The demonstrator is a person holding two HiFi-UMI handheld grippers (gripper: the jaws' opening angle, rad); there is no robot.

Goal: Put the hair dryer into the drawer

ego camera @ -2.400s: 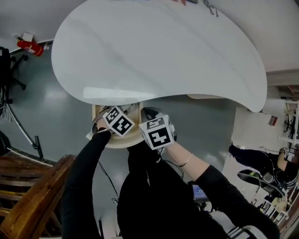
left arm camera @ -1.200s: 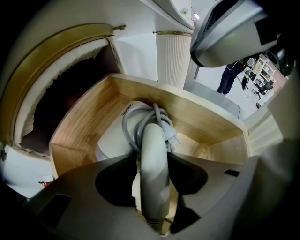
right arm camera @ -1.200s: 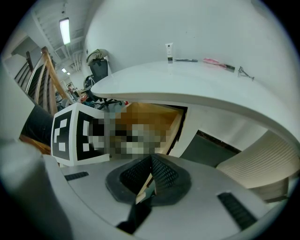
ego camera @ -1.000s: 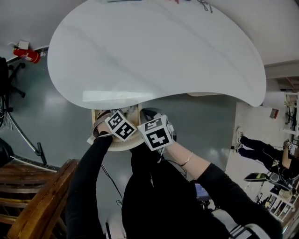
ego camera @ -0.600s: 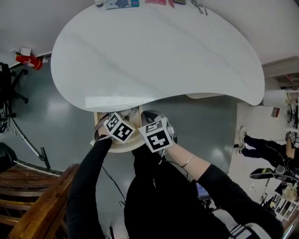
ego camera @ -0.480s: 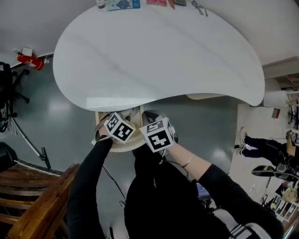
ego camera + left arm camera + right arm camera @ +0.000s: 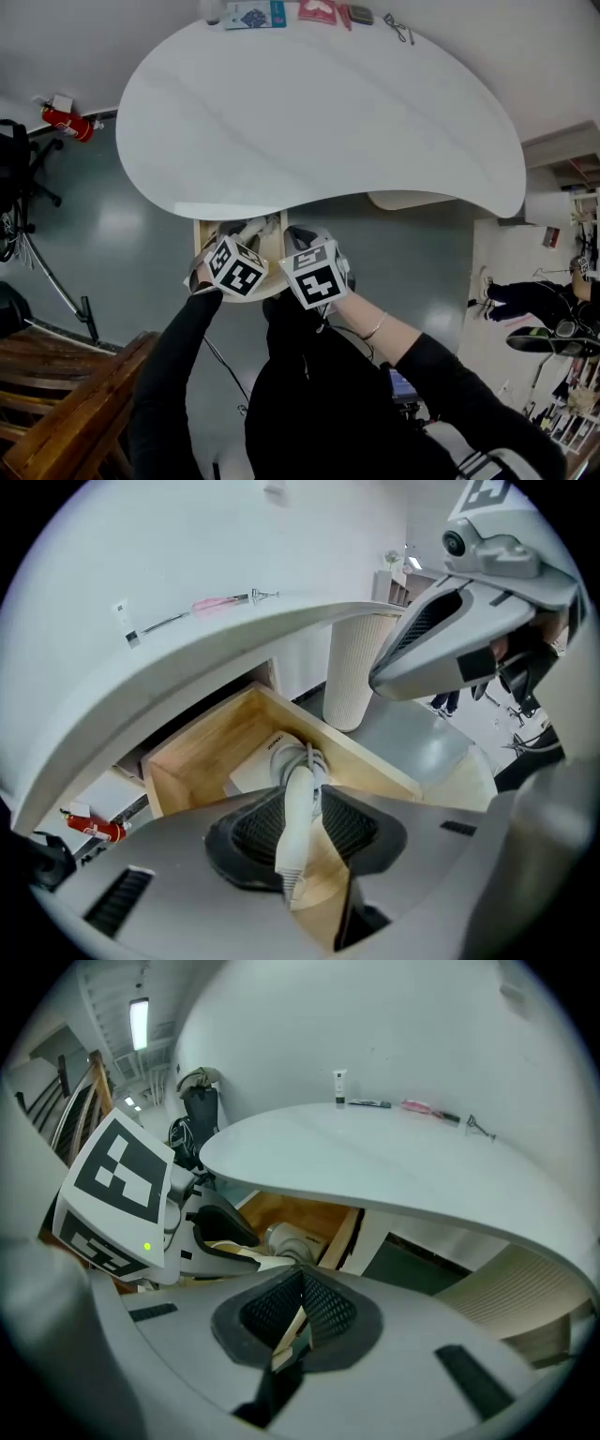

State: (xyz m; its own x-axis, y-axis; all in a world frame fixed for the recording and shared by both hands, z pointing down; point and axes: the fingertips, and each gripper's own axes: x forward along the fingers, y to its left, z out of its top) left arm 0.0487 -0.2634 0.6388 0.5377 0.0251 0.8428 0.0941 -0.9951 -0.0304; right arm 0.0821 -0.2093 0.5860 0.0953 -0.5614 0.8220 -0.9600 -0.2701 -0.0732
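Left gripper view — finds the left gripper with its jaws just drawn in from wide to a middling gap, pads now pressed on the white handle of the hair dryer. Shows the dryer's head lying inside the open wooden drawer under the near edge of the white table, handle angled up and out toward the near side.

Right gripper view — shows the right gripper narrow, pad tips all but meeting. Leaves only a sliver of pale wood in the slit, possibly the drawer's front edge, too thin to say whether pinched.

Head view: places both grippers side by side over the drawer, left one drawn a little toward the near side since a second ago, right one unmoved. Reads as a fresh grip on the handle, probably to settle the dryer fully in. Leaves the handle yet to be laid down and let go.
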